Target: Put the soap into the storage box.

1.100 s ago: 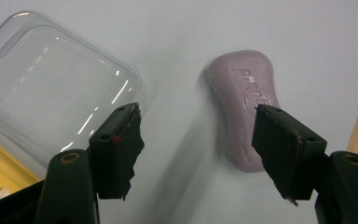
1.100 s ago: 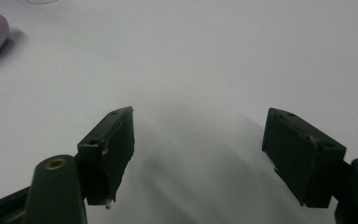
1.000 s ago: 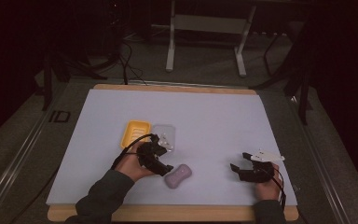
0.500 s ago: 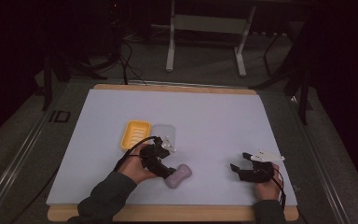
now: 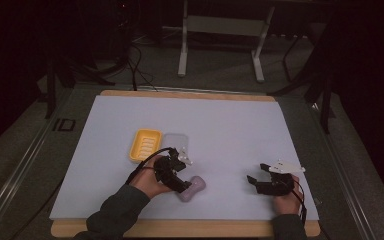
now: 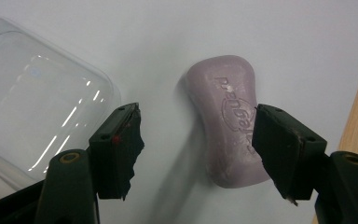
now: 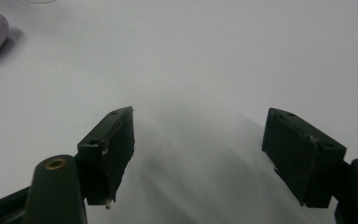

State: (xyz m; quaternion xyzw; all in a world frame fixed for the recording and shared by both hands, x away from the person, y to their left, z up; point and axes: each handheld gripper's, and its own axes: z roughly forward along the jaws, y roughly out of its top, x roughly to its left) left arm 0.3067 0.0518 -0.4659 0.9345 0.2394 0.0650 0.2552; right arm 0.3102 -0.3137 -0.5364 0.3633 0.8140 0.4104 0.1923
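The soap (image 6: 230, 121) lies flat near the table's (image 5: 220, 120) front edge, left of centre. The left gripper (image 6: 196, 140) hangs over it, jaws spread; one jaw seems to overlap the soap's side, though contact is unclear. The right gripper (image 7: 198, 154) rests spread near the front right corner.

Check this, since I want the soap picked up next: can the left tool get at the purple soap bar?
Probably yes. The left tool hangs open over the soap bar, nothing between; the clear lid lies aside.
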